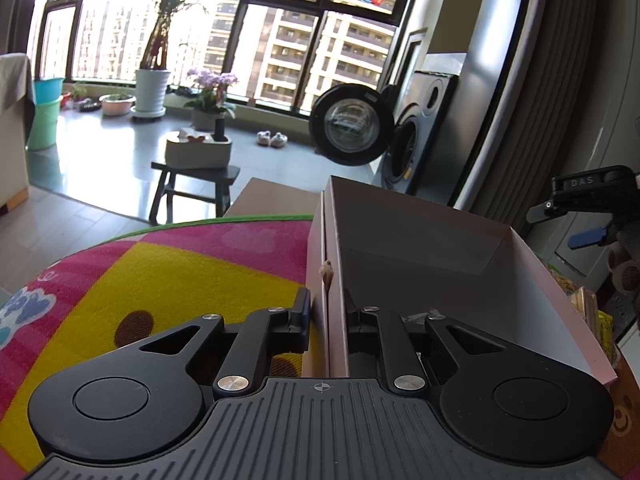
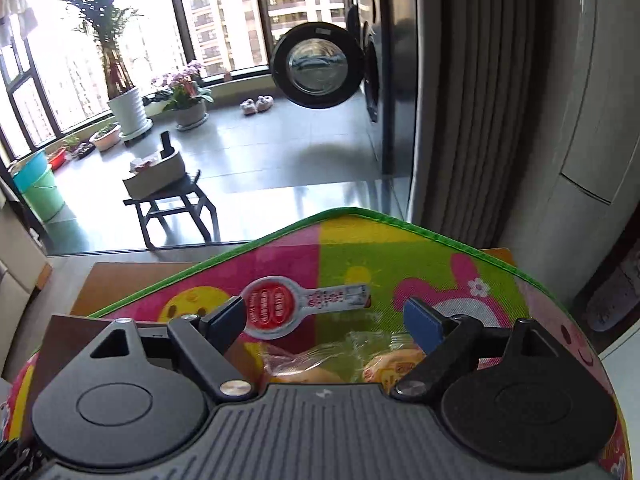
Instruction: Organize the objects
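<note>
I cannot see much of what is inside my box (image 1: 460, 256). Its far part looks bare, and something small and pale lies near my claw, too cut off to name. On the right edge of the left view I see bits of packets, but they are squashed and blurry. In the right view the two snack bags (image 2: 344, 360) are half hidden under my own claw body, so I cannot read them.

My left claw (image 1: 328, 312) is pinched on the left wall of the box. One finger is outside the wall and one is inside, and both press on the thin card. The box sits on the bright play mat (image 1: 180, 272).

My right claw (image 2: 326, 316) is wide apart and holds nothing. The snack bags lie on the mat right between its two fingers and a bit under them. Just past the fingertips lies one flat pack with a round red label (image 2: 276, 304) and a long white tail.

I count one box, two snack bags wrapped in clear plastic, one red-label pack and one mat. Far off there is one washer with its round door (image 2: 316, 68) open and one dark stool (image 2: 172, 208) with a tray on it.
</note>
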`<state>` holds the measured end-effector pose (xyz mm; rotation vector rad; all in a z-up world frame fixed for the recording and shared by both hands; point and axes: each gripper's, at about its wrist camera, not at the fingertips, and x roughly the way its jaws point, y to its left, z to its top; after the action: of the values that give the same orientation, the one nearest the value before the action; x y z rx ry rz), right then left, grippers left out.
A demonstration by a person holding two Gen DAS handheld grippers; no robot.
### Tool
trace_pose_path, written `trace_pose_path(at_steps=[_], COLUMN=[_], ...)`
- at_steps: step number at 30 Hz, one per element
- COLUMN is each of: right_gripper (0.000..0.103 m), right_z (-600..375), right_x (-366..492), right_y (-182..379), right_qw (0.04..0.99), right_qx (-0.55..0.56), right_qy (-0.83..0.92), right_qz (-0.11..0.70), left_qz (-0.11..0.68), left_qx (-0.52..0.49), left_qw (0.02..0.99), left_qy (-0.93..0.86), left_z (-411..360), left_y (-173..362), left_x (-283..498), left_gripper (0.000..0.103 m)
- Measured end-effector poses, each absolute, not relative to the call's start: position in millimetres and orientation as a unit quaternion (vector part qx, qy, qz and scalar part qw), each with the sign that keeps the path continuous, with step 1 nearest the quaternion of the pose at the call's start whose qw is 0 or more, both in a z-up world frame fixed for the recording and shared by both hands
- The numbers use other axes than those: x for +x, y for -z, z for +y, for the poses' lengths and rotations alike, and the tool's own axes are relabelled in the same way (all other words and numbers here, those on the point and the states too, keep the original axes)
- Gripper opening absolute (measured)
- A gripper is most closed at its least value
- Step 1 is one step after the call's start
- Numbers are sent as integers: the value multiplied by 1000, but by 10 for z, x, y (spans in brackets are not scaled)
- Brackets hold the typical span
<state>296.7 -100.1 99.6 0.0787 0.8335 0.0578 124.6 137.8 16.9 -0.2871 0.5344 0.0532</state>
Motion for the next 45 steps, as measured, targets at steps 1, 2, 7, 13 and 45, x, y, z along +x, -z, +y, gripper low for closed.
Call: trace_pose_path(at_steps=[1,2,7,13,45], right_gripper=[65,52,67,80,79], right_z=[-951,-888,-657,-452,-1416], right_x=[3086,3190,3522,3653,2989], right_y=[-903,-849,-683,-551,-602], right_qw=[911,908,893,880,888], right_qx=[34,32,49,2,8], right_qy=[-25,-28,-76,-98,-70], right_qz=[410,418,440,465,455], left_qz=[263,263,265,269,277], left_qx=[-142,-142,-144,-146,-140], left_qw=[954,954,953,952,950], left_qy=[-26,-26,-25,-24,-28], left_z=[1378,1378,1375,1381,1381], left_y=[-168,-165,-156,-147,-96], left_x=[1247,1247,1257,1270,1279], left_gripper=[16,16,16,16,15])
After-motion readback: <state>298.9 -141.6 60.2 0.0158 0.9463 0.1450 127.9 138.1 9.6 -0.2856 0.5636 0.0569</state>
